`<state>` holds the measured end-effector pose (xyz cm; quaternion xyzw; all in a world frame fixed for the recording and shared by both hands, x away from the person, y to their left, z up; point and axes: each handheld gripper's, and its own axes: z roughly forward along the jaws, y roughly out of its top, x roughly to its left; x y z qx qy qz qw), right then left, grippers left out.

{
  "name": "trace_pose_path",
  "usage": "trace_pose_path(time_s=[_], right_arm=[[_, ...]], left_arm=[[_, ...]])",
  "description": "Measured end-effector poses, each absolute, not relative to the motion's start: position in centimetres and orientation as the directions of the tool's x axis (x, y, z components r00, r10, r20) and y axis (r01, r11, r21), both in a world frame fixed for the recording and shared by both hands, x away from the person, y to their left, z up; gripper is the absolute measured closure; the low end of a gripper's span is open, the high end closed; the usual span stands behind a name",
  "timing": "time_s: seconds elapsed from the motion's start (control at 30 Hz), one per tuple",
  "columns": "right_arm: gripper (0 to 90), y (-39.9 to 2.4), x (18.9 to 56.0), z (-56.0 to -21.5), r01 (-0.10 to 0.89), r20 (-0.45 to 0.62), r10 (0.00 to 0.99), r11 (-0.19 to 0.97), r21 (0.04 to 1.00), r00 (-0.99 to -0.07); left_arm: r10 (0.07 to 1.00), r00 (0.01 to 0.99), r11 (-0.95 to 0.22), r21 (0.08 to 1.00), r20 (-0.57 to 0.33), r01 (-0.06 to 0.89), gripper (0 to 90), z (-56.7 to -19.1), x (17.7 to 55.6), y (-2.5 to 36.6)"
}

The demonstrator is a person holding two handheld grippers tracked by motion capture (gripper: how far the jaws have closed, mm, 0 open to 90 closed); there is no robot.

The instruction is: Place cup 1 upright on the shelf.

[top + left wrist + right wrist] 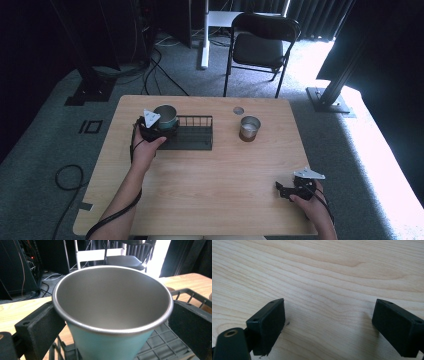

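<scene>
Two black jaws of the left gripper (152, 126) are clamping a teal cup (110, 315) from either side, holding it above the wire rack (192, 134). The right gripper (329, 327) is resting with jaws spread wide over bare table (324, 272).

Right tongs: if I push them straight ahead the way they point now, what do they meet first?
Most likely the bare table. The right tongs stand open and empty, angled down at the wood, with nothing between them. In the high view the steel cup stands well beyond; depth is unclear.
</scene>
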<state>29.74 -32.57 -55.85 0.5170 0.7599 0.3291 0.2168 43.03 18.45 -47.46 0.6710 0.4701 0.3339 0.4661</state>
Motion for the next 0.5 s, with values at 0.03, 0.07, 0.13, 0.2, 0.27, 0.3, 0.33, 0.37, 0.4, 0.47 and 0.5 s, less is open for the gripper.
trace_pose_path(time_s=[0.03,0.07,0.13,0.2,0.27,0.3,0.33,0.37,0.4,0.47,0.5], right_arm=[[11.0,-32.6,29.7,-55.9,0.643,0.011,0.928,0.249,0.724,-0.371],[11.0,-32.6,29.7,-55.8,0.643,0.011,0.928,0.249,0.724,-0.371],[11.0,-32.6,29.7,-55.8,0.643,0.011,0.928,0.249,0.724,-0.371],[11.0,-32.6,29.7,-55.8,0.643,0.011,0.928,0.249,0.724,-0.371],[11.0,-32.6,29.7,-55.9,0.643,0.011,0.929,0.248,0.724,-0.371],[11.0,-32.6,29.7,-55.8,0.643,0.011,0.929,0.248,0.724,-0.371],[11.0,-32.6,29.7,-55.8,0.644,0.011,0.929,0.248,0.724,-0.371],[11.0,-32.6,29.7,-55.8,0.643,0.011,0.929,0.249,0.724,-0.371],[11.0,-32.6,29.7,-55.8,0.643,0.011,0.929,0.248,0.724,-0.371],[11.0,-32.6,29.7,-55.8,0.643,0.011,0.929,0.248,0.724,-0.371],[11.0,-32.6,29.7,-55.8,0.643,0.011,0.929,0.248,0.724,-0.371]], left_arm=[[0.942,0.336,-0.127,0.939,0.013,0.319,1.8,-47.4,42.9,18.5],[0.942,0.336,-0.123,0.940,0.010,0.319,1.8,-47.4,42.9,18.6],[0.943,0.333,-0.121,0.940,0.008,0.320,1.8,-47.3,42.7,18.8],[0.942,0.336,-0.123,0.937,0.006,0.328,1.8,-47.3,42.5,19.0],[0.941,0.339,-0.132,0.934,0.013,0.331,1.8,-47.4,42.3,19.2],[0.941,0.339,-0.134,0.933,0.014,0.334,1.8,-47.4,42.2,19.3],[0.940,0.340,-0.136,0.933,0.015,0.334,1.8,-47.5,42.1,19.4],[0.938,0.345,-0.145,0.932,0.023,0.332,1.8,-47.5,41.9,19.5],[0.938,0.345,-0.147,0.932,0.025,0.331,1.8,-47.5,41.8,19.5],[0.937,0.349,-0.145,0.931,0.020,0.334,1.8,-47.6,41.4,19.8],[0.938,0.346,-0.144,0.931,0.021,0.334,1.8,-47.5,41.3,20.0]])
